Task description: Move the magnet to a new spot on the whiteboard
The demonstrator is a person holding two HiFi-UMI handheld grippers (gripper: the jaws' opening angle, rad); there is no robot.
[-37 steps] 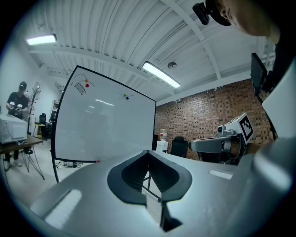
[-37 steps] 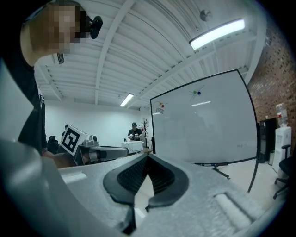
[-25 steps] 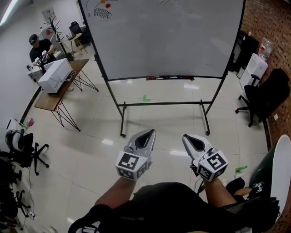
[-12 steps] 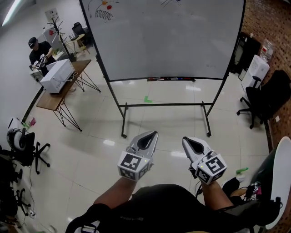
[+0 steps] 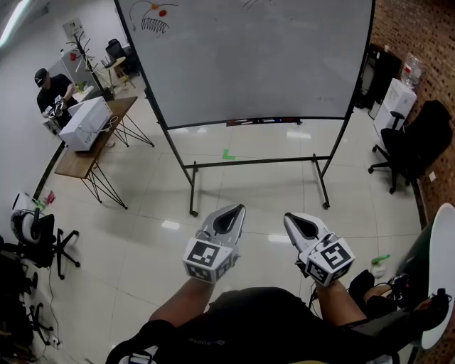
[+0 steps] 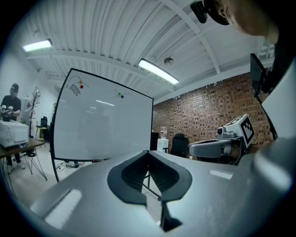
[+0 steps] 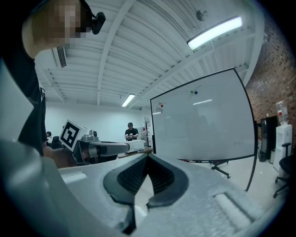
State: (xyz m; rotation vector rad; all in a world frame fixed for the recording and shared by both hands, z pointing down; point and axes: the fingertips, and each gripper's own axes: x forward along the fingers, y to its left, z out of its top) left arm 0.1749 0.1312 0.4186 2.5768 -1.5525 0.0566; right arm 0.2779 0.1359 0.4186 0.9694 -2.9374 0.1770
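Note:
The whiteboard (image 5: pixel 249 57) stands on a wheeled frame a few steps ahead of me. A red magnet (image 5: pixel 162 12) sits near its upper left corner beside a drawing. In the left gripper view the red magnet (image 6: pixel 81 86) and a small blue magnet (image 6: pixel 121 96) show on the board (image 6: pixel 101 122). The right gripper view shows the blue magnet (image 7: pixel 195 92) near the board's top. My left gripper (image 5: pixel 235 208) and right gripper (image 5: pixel 290 217) are held low in front of my body, far from the board. Both are shut with nothing between the jaws.
A wooden table (image 5: pixel 75 153) with a white box (image 5: pixel 87 121) stands at the left, and a person (image 5: pixel 48 89) sits behind it. Office chairs (image 5: pixel 416 146) and a water dispenser (image 5: pixel 396 99) line the brick wall at the right. A green tape mark (image 5: pixel 227 153) lies under the board.
Both grippers stay shut and almost in the same place. The head view has shifted a little, so the whiteboard sits slightly further left in it.

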